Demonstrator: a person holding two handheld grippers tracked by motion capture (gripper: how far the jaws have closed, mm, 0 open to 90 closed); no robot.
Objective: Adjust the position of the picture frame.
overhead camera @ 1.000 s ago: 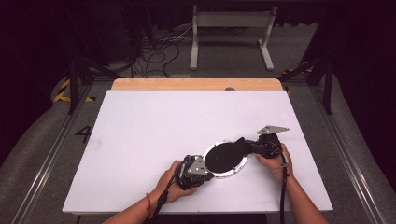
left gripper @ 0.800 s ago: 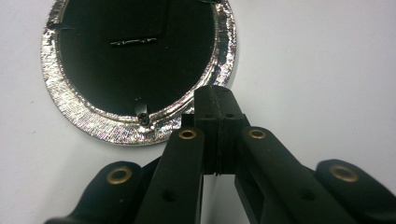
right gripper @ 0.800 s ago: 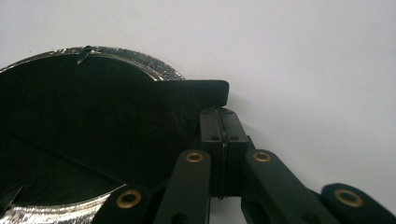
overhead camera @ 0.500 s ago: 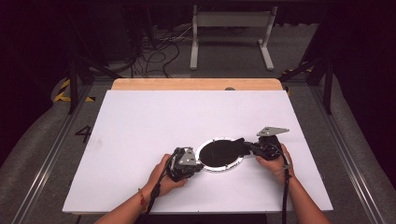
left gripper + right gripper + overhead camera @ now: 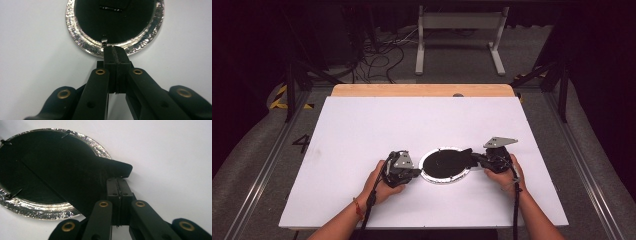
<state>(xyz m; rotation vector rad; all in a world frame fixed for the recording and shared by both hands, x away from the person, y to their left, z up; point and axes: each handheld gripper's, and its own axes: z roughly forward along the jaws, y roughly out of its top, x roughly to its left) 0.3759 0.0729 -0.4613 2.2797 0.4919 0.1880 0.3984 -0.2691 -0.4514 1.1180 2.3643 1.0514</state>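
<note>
Lying in the silver-rimmed round frame [image 5: 445, 165], a black flap [image 5: 75, 172].

i see a round frame [image 5: 445, 165] with a shiny silver rim, crinkly like foil, and a black middle. a black flap [image 5: 82, 182] (soft like velvet) lies over it. my left gripper [image 5: 115, 51] and right gripper [image 5: 119, 181] are black with little gold rings. the table [image 5: 362, 130] is plain white with a light wood edge.
</note>
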